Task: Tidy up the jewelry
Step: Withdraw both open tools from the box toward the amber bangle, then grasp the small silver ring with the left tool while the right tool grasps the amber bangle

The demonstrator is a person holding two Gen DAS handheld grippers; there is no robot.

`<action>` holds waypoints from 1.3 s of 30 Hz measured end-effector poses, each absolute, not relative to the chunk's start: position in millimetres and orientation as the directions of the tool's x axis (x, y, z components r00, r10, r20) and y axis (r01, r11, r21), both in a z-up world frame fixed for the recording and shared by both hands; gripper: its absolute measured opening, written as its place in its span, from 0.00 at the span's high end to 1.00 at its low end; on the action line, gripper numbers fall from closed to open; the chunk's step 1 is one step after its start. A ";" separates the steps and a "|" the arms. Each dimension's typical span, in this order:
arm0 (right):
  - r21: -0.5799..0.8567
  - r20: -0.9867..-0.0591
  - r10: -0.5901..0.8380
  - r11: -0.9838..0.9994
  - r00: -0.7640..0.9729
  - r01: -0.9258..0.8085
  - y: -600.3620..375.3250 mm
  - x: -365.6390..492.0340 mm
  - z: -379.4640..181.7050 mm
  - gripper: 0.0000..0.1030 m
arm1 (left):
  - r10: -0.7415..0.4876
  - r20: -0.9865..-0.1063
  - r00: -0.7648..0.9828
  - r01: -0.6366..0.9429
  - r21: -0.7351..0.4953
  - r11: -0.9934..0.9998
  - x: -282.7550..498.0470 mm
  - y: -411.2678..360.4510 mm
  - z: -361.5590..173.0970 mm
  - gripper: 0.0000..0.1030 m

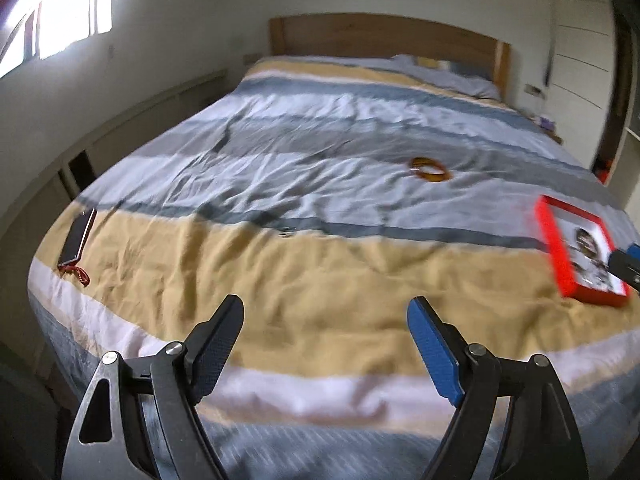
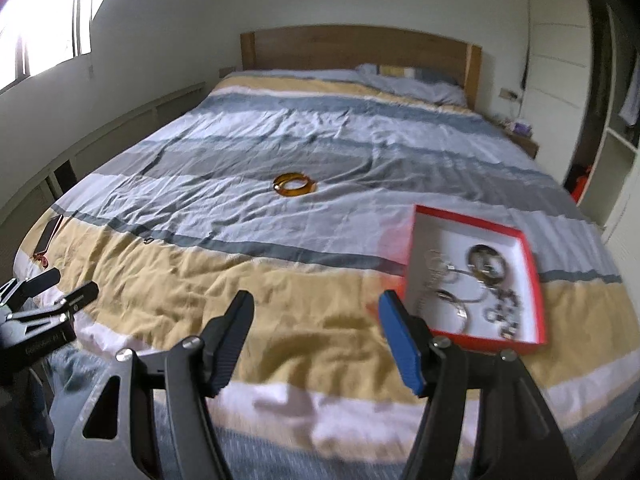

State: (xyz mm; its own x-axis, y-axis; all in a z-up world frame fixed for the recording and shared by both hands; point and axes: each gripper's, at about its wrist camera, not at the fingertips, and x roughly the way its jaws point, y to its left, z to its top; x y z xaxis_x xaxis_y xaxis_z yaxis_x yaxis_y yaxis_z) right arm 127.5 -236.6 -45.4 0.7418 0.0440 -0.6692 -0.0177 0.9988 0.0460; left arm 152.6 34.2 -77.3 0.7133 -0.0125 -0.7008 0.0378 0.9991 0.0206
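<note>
Both claws are hanging with their jaws spread wide and nothing between them: the left gripper (image 1: 326,320) and the right gripper (image 2: 316,314) are each hovering over the near end of the bed (image 2: 280,296). Seen from the right wrist, the left gripper is poking in beyond the near left corner of the bed, partly cut off by the frame edge; faint writing on its body is too blurred to read. Sitting on the bed's near right part is one red box (image 2: 538,276), white inside, holding a tangle of silver jewelry (image 2: 476,280); rings, hoops and chain are overlapping too much to count. In the left wrist view the box (image 1: 554,248) is smeared by motion and half hidden by the right gripper's tip at the frame edge. One amber bangle (image 2: 295,184) is lying alone at the middle of the bed, well apart from the box; it may be two stacked rings, but blur is making that unclear. One tiny metal piece (image 1: 288,231) is resting left of the bangle, nearer the foot, too small to identify. One dark flat case (image 1: 78,236) with a red cord is lying at the bed's near left edge.
</note>
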 end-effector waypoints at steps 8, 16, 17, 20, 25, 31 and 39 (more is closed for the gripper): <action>0.073 -0.720 0.080 0.997 0.689 -0.040 -236.0 226.0 -89.9 0.39 | -0.056 -0.726 0.685 -0.005 -0.082 0.997 250.8 83.8 -116.1 0.33; 0.097 -0.729 0.101 0.994 0.677 -0.043 -239.0 315.8 -118.9 0.39 | -0.063 -0.760 0.647 -0.007 -0.088 0.996 314.8 88.9 -159.8 0.48; 0.100 -0.731 0.102 0.994 0.675 -0.043 -239.3 322.3 -120.8 0.39 | -0.060 -0.767 0.639 -0.008 -0.085 0.996 319.3 88.7 -166.3 0.50; 0.113 -0.737 0.116 0.992 0.666 -0.047 -238.1 351.3 -133.3 0.39 | -0.061 -0.770 0.636 -0.008 -0.085 0.996 324.9 87.9 -177.5 0.59; 0.146 -0.743 0.139 0.988 0.655 -0.044 -236.3 383.8 -149.1 0.39 | -0.059 -0.760 0.647 0.007 -0.071 0.997 324.1 84.3 -180.4 0.83; 0.208 -0.730 0.175 0.978 0.661 -0.030 -240.1 415.5 -158.4 0.39 | -0.049 -0.746 0.664 0.017 -0.051 0.999 323.6 81.0 -180.3 0.83; 0.240 -0.727 0.192 0.971 0.659 -0.019 -239.3 466.0 -166.6 0.51 | -0.048 -0.738 0.673 0.019 -0.047 0.999 321.4 78.9 -184.9 0.83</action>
